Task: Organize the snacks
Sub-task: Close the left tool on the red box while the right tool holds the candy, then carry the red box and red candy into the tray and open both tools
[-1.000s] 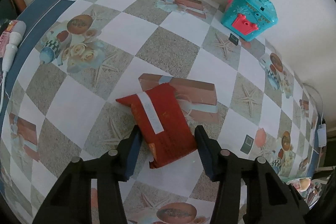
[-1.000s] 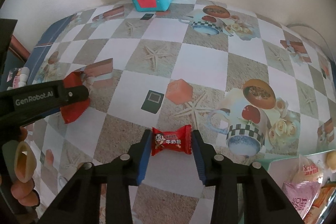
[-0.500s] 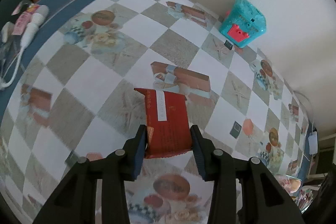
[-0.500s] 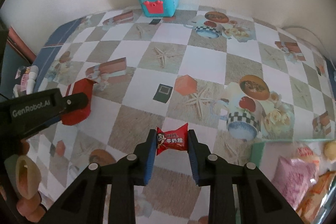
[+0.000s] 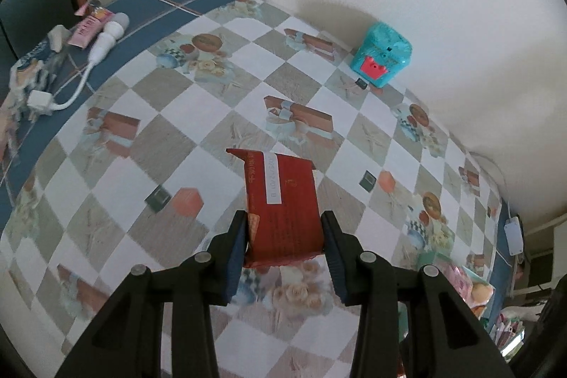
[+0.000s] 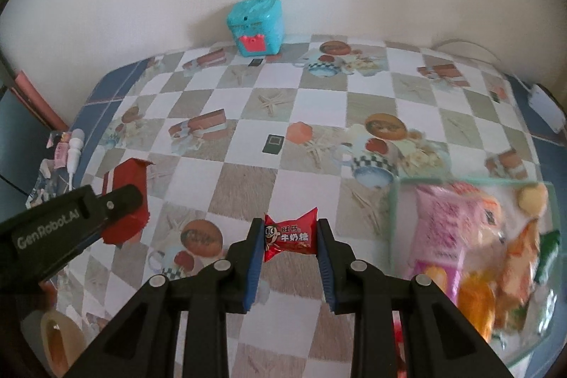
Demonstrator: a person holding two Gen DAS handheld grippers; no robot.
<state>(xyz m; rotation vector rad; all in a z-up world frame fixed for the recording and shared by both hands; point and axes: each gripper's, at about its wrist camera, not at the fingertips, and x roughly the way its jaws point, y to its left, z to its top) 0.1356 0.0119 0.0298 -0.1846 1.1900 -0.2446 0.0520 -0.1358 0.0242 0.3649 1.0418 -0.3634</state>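
From the left wrist view, the left tongs (image 5: 283,238) clamp a flat red snack packet (image 5: 283,206) by its two long edges, blue-lined black fingers (image 5: 236,250) pressed against each side. The packet is glossy foil, rectangular, with a white strip label running along its length and crimped ends; its far end tilts up and away, toward the teal toy box (image 5: 382,58). That box is the landmark: a rounded plastic cube with a red crab-like latch, standing against the white wall at the far edge of the table (image 5: 117,172). The table wears a smooth printed oilcloth of grey and white checks with cups, gift boxes and starfish. Far to the left of the teal box, on the blue border, lie a white cable with a rounded head (image 5: 102,41) and a pink tube (image 5: 88,27).

From the right wrist view, the right tongs (image 6: 290,241) pinch a small red wrapped candy (image 6: 290,234) by its sides; the wrapper is shiny, twisted at both ends, with a cartoon face and white characters. It is held in front of the teal toy box (image 6: 258,25), well short of it. Right of the candy sits a clear, pale-green-rimmed tray (image 6: 395,201) of blurred snack bags in pink and orange. On the left, the other tongs carry the red packet (image 6: 125,197).
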